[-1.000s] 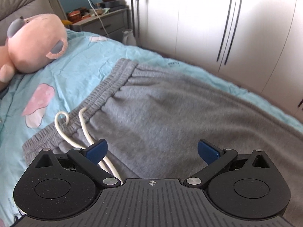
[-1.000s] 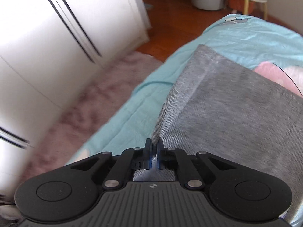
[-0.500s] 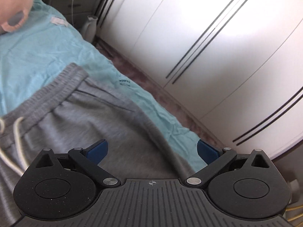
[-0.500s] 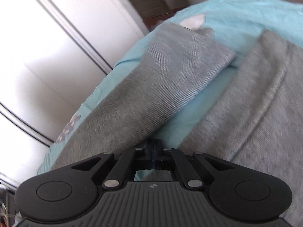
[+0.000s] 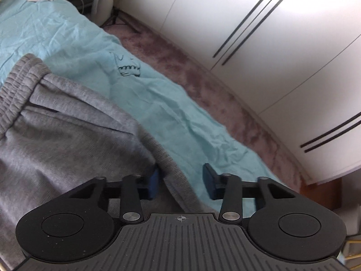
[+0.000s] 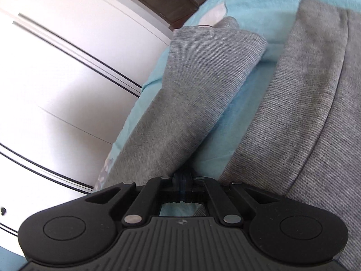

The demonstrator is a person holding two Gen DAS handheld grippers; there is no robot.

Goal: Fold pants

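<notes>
Grey sweatpants [image 5: 67,140] lie on a teal bed sheet [image 5: 176,103], with the ribbed waistband [image 5: 18,83] at the upper left of the left wrist view. My left gripper [image 5: 181,181] straddles the pants' side edge. Its jaws are closing with the fabric edge between the blue pads, and the right pad [image 5: 208,180] stands clear of the cloth. In the right wrist view my right gripper [image 6: 183,181] is shut on the edge of one pant leg [image 6: 191,85], which rises lifted from the jaws. The other leg [image 6: 304,113] lies flat to the right.
White wardrobe doors [image 5: 270,33] run alongside the bed, with a mauve rug [image 5: 203,72] on the floor between. A white jug [image 5: 102,0] stands on the floor near the bedside. The bed's edge [image 6: 135,103] runs just left of the lifted leg.
The left gripper swung from the waistband and drawstring to the pants' side edge, and its jaws narrowed around it. The right gripper, still shut, carried the leg across and rolled.
</notes>
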